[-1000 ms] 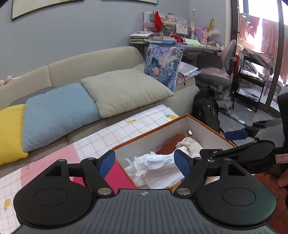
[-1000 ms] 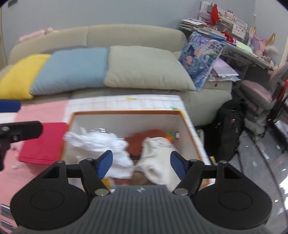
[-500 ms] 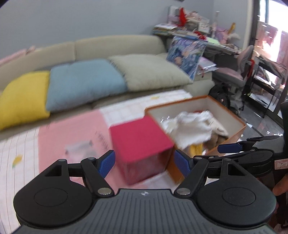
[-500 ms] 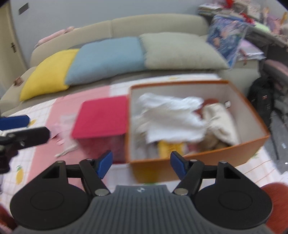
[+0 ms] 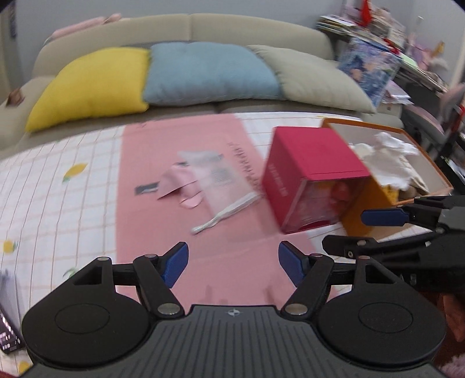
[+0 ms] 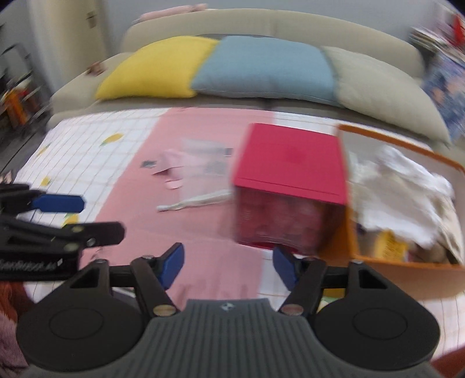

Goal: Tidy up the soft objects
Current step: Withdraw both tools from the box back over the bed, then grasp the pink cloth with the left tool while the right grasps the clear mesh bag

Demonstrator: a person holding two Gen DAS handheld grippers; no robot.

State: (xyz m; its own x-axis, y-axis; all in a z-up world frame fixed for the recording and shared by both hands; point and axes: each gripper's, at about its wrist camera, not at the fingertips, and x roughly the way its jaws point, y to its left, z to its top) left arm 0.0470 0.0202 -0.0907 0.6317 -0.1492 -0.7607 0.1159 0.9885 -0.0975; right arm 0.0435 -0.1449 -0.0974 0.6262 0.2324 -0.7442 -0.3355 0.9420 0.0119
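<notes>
A clear zip bag [image 5: 221,186] and a pale pink cloth [image 5: 180,186] lie on the pink mat [image 5: 151,232], seen blurred as the bag [image 6: 203,174] in the right wrist view. My left gripper [image 5: 232,263] hangs over the mat, short of the bag, its jaws closing with nothing between them. My right gripper [image 6: 228,266] is beside it on the right, jaws also closing on nothing, just in front of a red box [image 6: 290,180]. An orange box [image 6: 407,267] holds white and beige cloths [image 6: 407,186].
The red box [image 5: 311,174] stands against the orange box [image 5: 377,215]. Behind the grid-patterned table cover [image 5: 58,186] is a beige sofa [image 5: 189,26] with yellow [image 5: 93,84], blue [image 5: 209,72] and grey [image 5: 314,75] pillows. A cluttered desk [image 5: 377,26] stands at the far right.
Both grippers have swung left and down, away from the orange box toward the pink mat. The zip bag and pink cloth have come into view. Both pairs of jaws have narrowed slightly.
</notes>
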